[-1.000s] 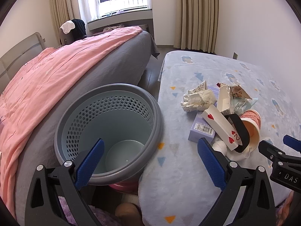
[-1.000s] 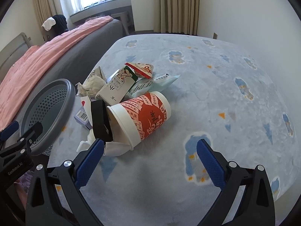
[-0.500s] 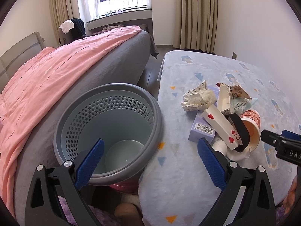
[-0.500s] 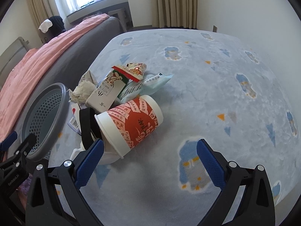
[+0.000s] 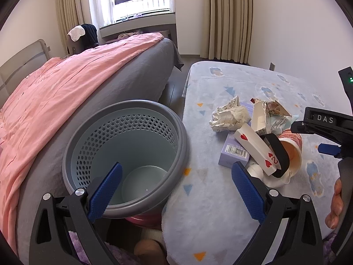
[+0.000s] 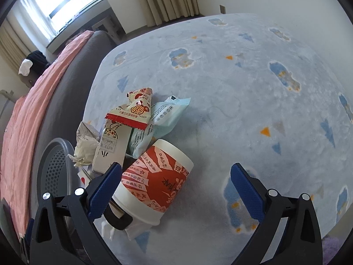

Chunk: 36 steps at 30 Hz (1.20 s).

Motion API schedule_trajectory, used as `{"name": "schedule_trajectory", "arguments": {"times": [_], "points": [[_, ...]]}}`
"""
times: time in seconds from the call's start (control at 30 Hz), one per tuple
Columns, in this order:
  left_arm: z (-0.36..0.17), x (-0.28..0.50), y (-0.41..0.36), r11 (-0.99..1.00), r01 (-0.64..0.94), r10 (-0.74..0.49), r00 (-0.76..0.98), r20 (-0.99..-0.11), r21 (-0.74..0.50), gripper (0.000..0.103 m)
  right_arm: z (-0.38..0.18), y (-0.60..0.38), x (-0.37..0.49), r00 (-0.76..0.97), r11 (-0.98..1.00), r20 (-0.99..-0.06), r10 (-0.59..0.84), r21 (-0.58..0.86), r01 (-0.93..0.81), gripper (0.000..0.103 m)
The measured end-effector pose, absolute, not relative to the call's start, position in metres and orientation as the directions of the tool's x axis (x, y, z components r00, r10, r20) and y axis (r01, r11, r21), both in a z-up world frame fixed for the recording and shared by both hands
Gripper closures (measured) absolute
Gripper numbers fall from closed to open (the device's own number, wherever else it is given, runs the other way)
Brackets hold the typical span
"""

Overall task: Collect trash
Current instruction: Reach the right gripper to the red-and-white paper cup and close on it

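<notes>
A pile of trash lies on the pale blue blanket point(image 6: 253, 101): a red and white paper cup point(image 6: 154, 183) on its side, a white carton point(image 6: 112, 145), a red-edged snack wrapper point(image 6: 134, 110), a mint tissue pack point(image 6: 163, 117), crumpled paper point(image 5: 229, 114), a playing card point(image 5: 256, 148), a black band point(image 5: 279, 154) and a purple box point(image 5: 233, 152). My right gripper point(image 6: 176, 185) is open, the cup between its fingers. My left gripper point(image 5: 176, 190) is open and empty above the grey perforated bin point(image 5: 125, 154).
A bed with a pink cover point(image 5: 55, 97) stands left of the bin. The wall and curtains point(image 5: 229, 17) close the far side. The right gripper's body point(image 5: 326, 128) shows at the right edge of the left wrist view.
My right gripper has moved forward and down to the paper cup, which now sits between its fingers. The left gripper has barely moved.
</notes>
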State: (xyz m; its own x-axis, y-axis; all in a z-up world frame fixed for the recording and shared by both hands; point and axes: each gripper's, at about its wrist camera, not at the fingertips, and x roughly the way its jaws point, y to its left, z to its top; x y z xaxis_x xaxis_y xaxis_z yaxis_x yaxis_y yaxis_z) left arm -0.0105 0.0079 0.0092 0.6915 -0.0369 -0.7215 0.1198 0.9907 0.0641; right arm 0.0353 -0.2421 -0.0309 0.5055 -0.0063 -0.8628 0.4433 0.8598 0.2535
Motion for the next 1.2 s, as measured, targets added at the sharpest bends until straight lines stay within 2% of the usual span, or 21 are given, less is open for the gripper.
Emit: {"name": "schedule_trajectory", "arguments": {"times": [0.27,0.7,0.73,0.87,1.03,1.2], "points": [[0.011,-0.012,0.012,0.992,0.118,-0.043,0.695,-0.718,0.055,0.008,-0.050,-0.239,0.048,0.449,0.835,-0.893,-0.003,0.245,0.493,0.006],[0.010,-0.012,0.010,0.991,0.117,-0.032,0.695,-0.719,0.070,0.008,-0.069,-0.253,0.054,0.436,0.772,-0.875,0.212,0.423,0.474,0.009],[0.010,-0.012,0.009,0.990,0.117,-0.029,0.695,-0.718,0.073,0.008,-0.070,-0.252,0.054,0.439,0.768,-0.868,0.233,0.441,0.464,0.010],[0.008,-0.012,0.007,0.990,0.116,-0.020,0.697,-0.716,0.085,0.008,-0.066,-0.248,0.053,0.460,0.770,-0.846,0.270,0.476,0.424,0.027],[0.006,-0.011,0.006,0.989,0.113,-0.009,0.697,-0.717,0.098,0.008,-0.059,-0.244,0.046,0.477,0.793,-0.839,0.261,0.468,0.391,0.029],[0.004,-0.012,0.005,0.988,0.111,-0.003,0.699,-0.715,0.104,0.008,-0.045,-0.241,0.038,0.512,0.834,-0.835,0.204,0.422,0.356,0.036]]}}
